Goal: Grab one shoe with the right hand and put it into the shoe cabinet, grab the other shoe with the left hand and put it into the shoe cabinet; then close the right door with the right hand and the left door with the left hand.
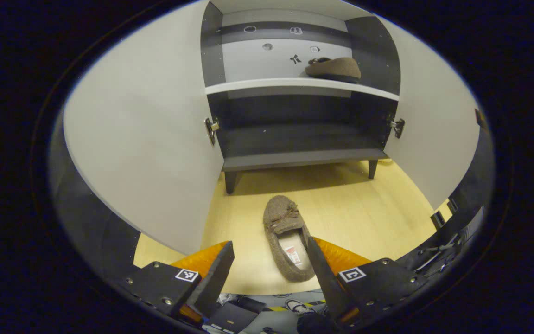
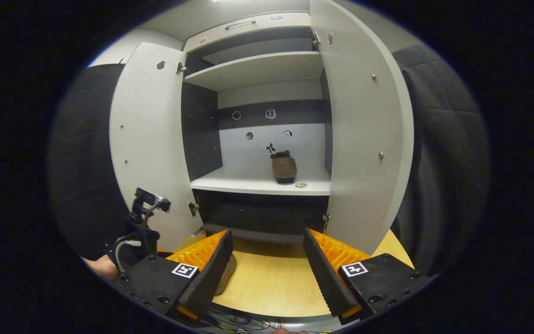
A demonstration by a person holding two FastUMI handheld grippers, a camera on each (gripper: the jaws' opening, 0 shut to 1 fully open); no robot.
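One slipper (image 1: 333,68) sits on the cabinet shelf (image 1: 267,84). The other slipper (image 1: 289,236) lies on the floor (image 1: 364,208). Both the left gripper (image 1: 269,269) and right gripper (image 2: 267,269) are spread, empty.

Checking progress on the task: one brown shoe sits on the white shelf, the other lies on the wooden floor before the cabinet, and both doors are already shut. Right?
Not quite: both doors stand open, as the left gripper view shows. The rest holds: one brown shoe sits on the white shelf, the other lies on the wooden floor.
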